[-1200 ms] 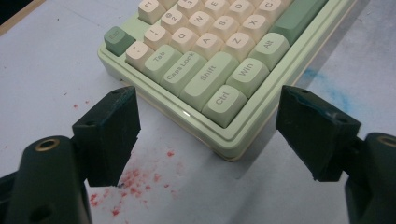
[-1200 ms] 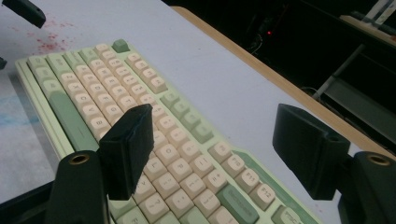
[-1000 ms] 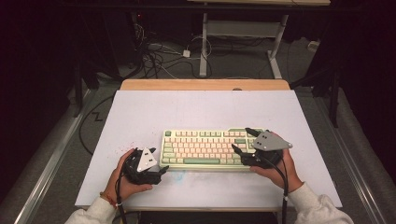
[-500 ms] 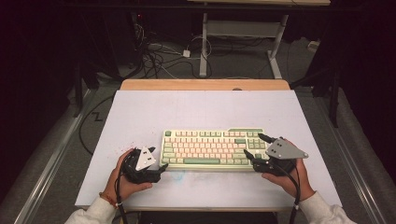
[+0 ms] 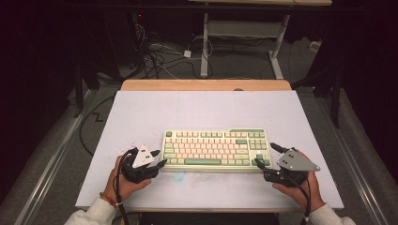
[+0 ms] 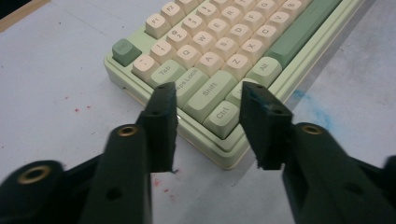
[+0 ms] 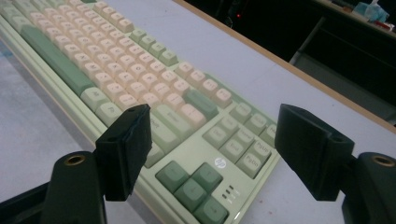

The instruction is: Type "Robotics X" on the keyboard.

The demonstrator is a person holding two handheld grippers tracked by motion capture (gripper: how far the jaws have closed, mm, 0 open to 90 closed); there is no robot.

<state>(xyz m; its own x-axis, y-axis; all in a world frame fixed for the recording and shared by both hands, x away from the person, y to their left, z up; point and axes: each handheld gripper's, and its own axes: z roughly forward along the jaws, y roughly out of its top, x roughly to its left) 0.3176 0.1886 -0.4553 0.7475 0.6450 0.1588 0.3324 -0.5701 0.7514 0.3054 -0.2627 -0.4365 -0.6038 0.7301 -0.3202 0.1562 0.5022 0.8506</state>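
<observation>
Green-and-cream keyboard point(image 5: 217, 148) flat mid-counter point(image 5: 202, 108). Left gripper point(image 6: 209, 103) at keyboard's near-left corner, fingers point(image 6: 161, 123) just been closing, half-open astride the corner, gripping nothing. Right gripper point(image 7: 212, 140) at near-right corner, fingers wide, empty.

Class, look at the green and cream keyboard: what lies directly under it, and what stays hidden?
The keyboard rests flat on the pale table cover, which shows blue and red specks near its front edge. The cover right beneath the keyboard's body is hidden, as is its underside.
</observation>
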